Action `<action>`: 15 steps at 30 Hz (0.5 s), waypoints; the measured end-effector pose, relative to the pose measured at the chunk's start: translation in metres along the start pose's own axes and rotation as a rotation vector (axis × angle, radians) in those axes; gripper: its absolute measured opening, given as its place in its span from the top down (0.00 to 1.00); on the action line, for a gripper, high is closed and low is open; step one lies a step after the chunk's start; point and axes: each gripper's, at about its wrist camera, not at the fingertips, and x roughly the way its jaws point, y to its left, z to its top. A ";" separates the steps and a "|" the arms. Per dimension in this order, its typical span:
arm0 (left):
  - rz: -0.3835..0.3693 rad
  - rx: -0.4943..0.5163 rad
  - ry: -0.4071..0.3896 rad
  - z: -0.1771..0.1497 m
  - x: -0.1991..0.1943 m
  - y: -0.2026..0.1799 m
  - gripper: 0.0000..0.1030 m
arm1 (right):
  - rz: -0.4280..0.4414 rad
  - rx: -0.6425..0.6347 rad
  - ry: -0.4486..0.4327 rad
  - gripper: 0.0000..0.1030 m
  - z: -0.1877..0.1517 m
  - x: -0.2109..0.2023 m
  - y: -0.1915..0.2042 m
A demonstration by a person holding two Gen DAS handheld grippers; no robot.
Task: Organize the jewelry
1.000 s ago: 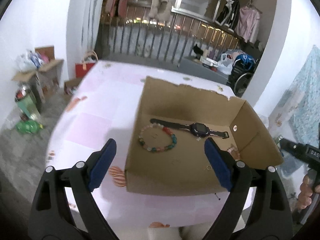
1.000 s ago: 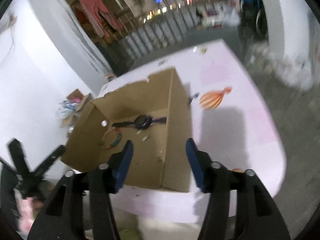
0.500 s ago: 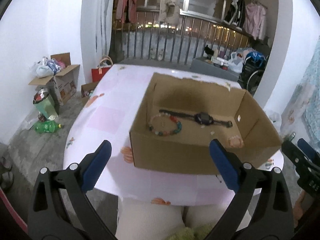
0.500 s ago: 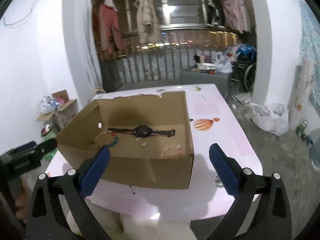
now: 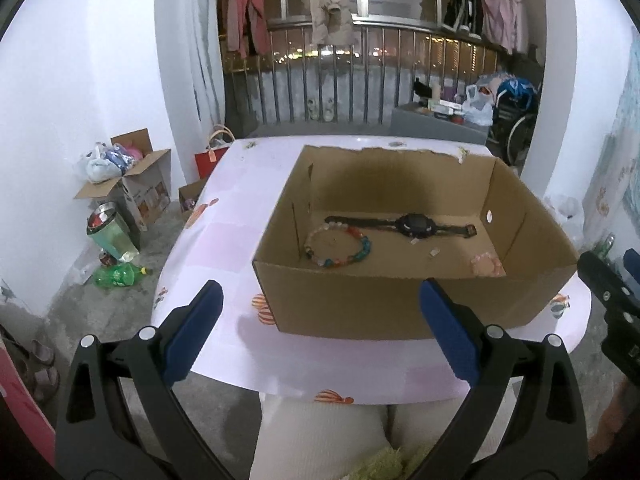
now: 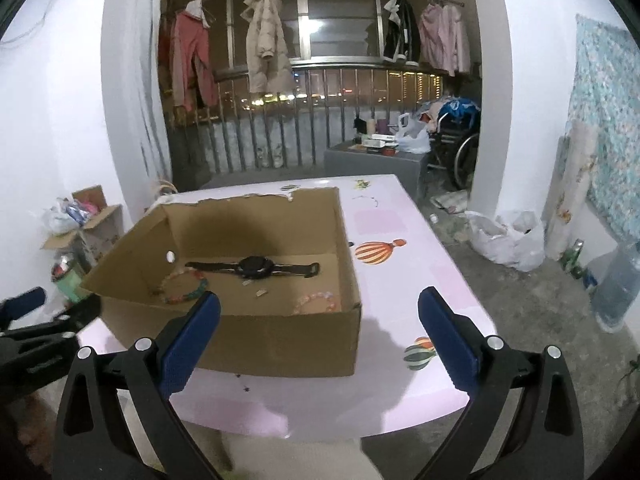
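**Both claws wide and empty before the jewelry box**

Left claw (image 5: 318, 322): jaws spread to their widest, having just been opening, nothing between them. Right claw (image 6: 320, 326): likewise, jaws just opened wide, empty. Both hung short of the worktop's near edge.

Cardboard box (image 5: 360, 308), open-topped, far rim torn, on the worktop (image 5: 224, 236). Inside: black watch (image 5: 414, 225) laid flat along the back; multicoloured bead bracelet (image 5: 338, 246) at left front, touching the strap end; pink bead bracelet (image 5: 486, 266), partly hidden behind the front wall in the left view; small pale bits (image 6: 261, 292) on the box floor, too small to identify.

Worktop: pink cloth printed with balloons. Room: white walls, railed balcony with hanging clothes (image 6: 264, 46), floor clutter.
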 end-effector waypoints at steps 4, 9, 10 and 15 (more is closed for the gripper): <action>-0.020 0.007 0.009 -0.001 0.001 -0.002 0.08 | 0.001 -0.023 0.016 0.06 0.001 0.003 0.005; -0.019 -0.003 0.027 0.002 0.004 0.003 0.08 | -0.016 -0.037 0.056 0.06 0.006 0.008 0.012; -0.022 -0.010 0.034 0.003 0.005 0.007 0.08 | -0.023 -0.046 0.079 0.06 0.006 0.011 0.015; -0.024 -0.039 0.079 0.006 0.015 0.017 0.08 | -0.037 -0.026 0.158 0.06 0.004 0.021 0.015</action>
